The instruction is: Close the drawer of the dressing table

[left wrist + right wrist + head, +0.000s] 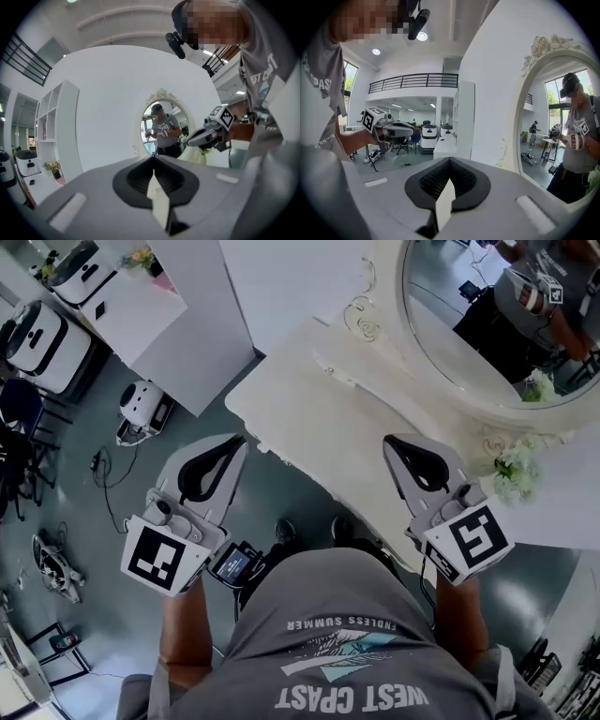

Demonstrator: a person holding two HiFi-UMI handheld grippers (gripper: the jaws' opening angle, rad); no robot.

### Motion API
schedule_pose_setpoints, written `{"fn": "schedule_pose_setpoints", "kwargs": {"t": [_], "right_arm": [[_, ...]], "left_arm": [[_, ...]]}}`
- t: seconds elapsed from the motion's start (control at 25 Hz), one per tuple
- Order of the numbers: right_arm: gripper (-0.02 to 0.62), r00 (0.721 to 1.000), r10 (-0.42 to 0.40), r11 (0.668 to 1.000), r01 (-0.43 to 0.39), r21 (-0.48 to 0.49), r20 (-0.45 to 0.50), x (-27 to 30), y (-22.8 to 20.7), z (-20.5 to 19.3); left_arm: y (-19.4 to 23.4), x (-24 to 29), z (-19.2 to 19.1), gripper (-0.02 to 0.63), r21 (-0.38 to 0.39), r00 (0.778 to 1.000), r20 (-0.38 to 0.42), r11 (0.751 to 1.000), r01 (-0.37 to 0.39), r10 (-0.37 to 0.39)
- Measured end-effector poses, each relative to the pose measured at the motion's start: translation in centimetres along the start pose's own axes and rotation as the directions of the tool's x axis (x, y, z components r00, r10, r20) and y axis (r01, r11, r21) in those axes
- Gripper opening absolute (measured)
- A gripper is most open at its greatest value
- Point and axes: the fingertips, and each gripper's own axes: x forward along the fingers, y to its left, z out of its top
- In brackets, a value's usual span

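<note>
1. At 10 o'clock in the head view, a small white rounded machine [141, 411] stands on the grey floor. Only this view shows it from above.
2. The left grey hand-held gripper [234, 444] sits at 9 o'clock from the picture's middle and is not touching the table. Its own view shows the jaws pressed together with nothing between them.
3. Only the left gripper view shows a tall white shelf unit [58, 131] at 9 o'clock, with a small pot of flowers [51, 166] beside it.
4. The white dressing table [319, 399] fills the head view from 12 to 3 o'clock, in front of the person. Only its top can be seen, and the drawer appears in no view.
5. The right grey hand-held gripper [392, 442] is over the table's front edge at 3 o'clock. Its own view shows the jaws closed together and empty.
6. The oval mirror in a carved white frame [487, 334] is at 1 o'clock, with a bunch of white flowers [511, 474] below it.
7. Only the right gripper view shows the hall's black balcony railing [412, 80].
</note>
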Motion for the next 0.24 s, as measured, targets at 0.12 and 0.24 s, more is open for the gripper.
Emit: {"fn": "schedule_pose_setpoints", "kwargs": {"t": [0.12, 0.24], "right_arm": [[0.000, 1.000, 0.008, 1.000, -0.008, -0.012, 0.008, -0.1, 0.8, -0.4], [0.000, 1.000, 0.013, 1.000, -0.012, -0.021, 0.012, -0.1, 1.5, -0.9]], "left_arm": [[-0.3, -0.9, -0.4, 0.005, 0.006, 1.000, 0.013, 1.000, -0.014, 0.014], [-0.6, -1.7, -0.9, 0.005, 0.014, 0.999, 0.028, 1.000, -0.020, 0.020]]}}
